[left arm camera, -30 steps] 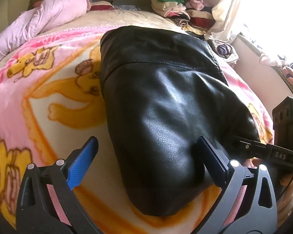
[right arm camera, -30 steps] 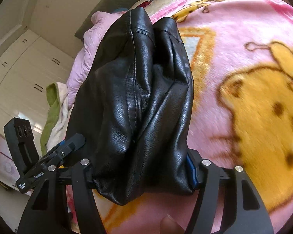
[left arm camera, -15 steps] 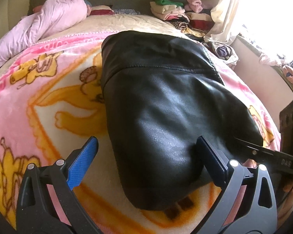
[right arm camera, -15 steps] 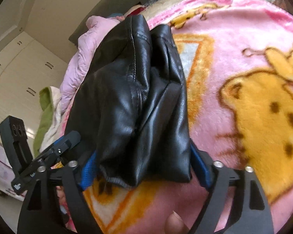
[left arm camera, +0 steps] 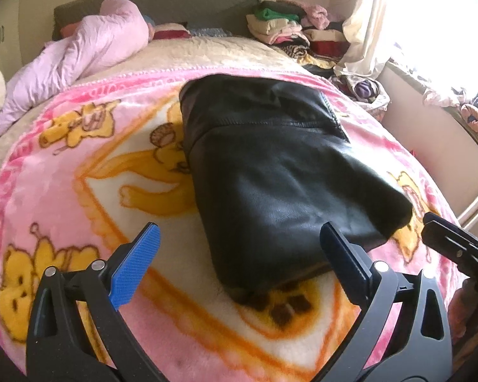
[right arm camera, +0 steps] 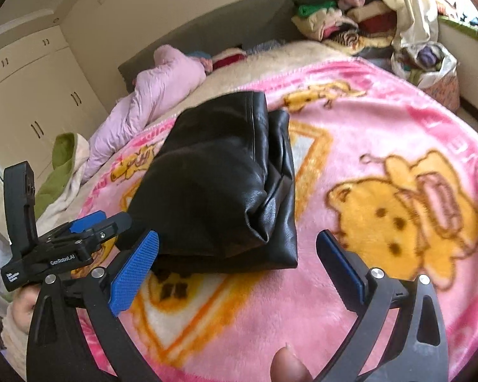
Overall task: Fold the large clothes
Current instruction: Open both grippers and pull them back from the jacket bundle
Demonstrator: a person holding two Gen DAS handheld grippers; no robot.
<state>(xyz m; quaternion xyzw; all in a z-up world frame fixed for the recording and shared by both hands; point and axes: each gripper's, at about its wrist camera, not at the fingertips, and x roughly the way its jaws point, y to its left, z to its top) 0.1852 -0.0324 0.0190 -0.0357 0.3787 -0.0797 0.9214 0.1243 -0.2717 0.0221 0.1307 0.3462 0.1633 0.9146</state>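
Black leather jacket [right arm camera: 220,187] folded, cupboards [right arm camera: 32,95] only in right view

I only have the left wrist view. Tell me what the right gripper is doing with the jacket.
Observer: The right gripper has just been opening its jaws. They stand wide, and neither pad presses on the jacket.
Operator: Report the side of the jacket that faces that gripper.
Observer: That side shows stacked folded layers. The top one bulges and is creased at the near corner.
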